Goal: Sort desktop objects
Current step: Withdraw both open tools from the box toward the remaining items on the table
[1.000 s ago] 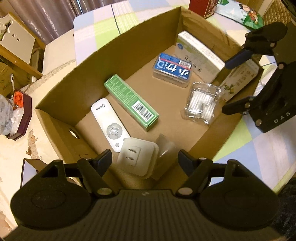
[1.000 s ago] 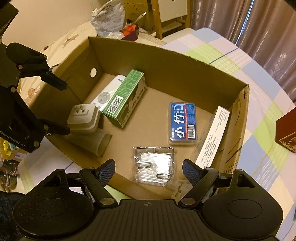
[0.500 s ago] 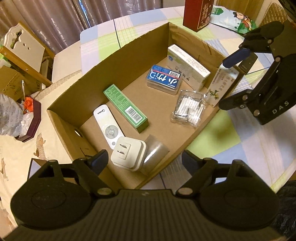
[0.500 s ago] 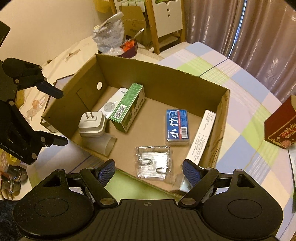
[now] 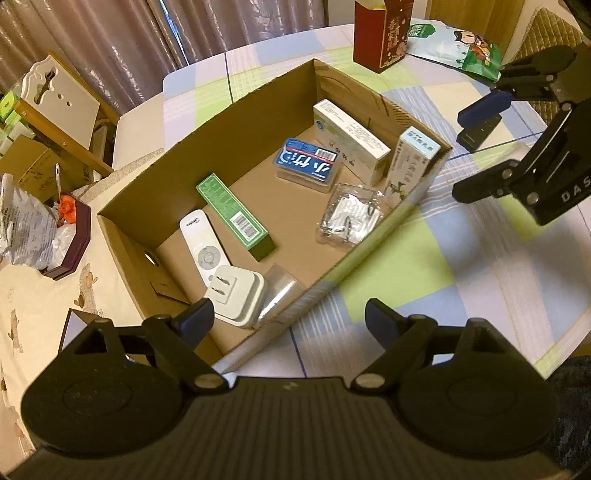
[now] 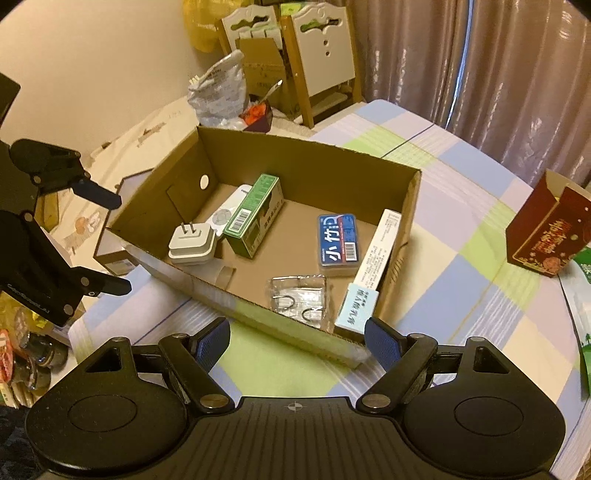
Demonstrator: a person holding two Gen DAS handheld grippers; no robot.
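Cardboard box (image 5: 236, 110) on checked tablecloth (image 5: 424, 266), holding the sorted items: white remote (image 5: 201, 243), green carton (image 5: 236, 216), white plug adapter (image 5: 236, 293) with a clear roll (image 5: 277, 295) beside it, blue case (image 5: 308, 164), long white carton (image 5: 351, 138), clear hook pack (image 5: 349, 218), tall pale-blue carton (image 5: 410, 162) leaning in the near corner.

Left gripper (image 5: 290, 319) over the box's near rim, jaws opening, nothing between them. Right gripper (image 6: 297, 341) just outside the same rim, jaws spread wide, nothing held.

Outside the box: red carton (image 5: 382, 35), green snack bag (image 5: 454, 46), dark flat item (image 5: 478, 131) near the right gripper's finger.

Judgement: placement done, next pick pending. Best approach: clear the cardboard wall fully before swinging sideways, to avoid tipping the leaning carton. Dark flat item likely nearest target for right gripper; low profile, so come down steeply, jaws across the narrow side. Red carton open-topped, so grip low on its walls.
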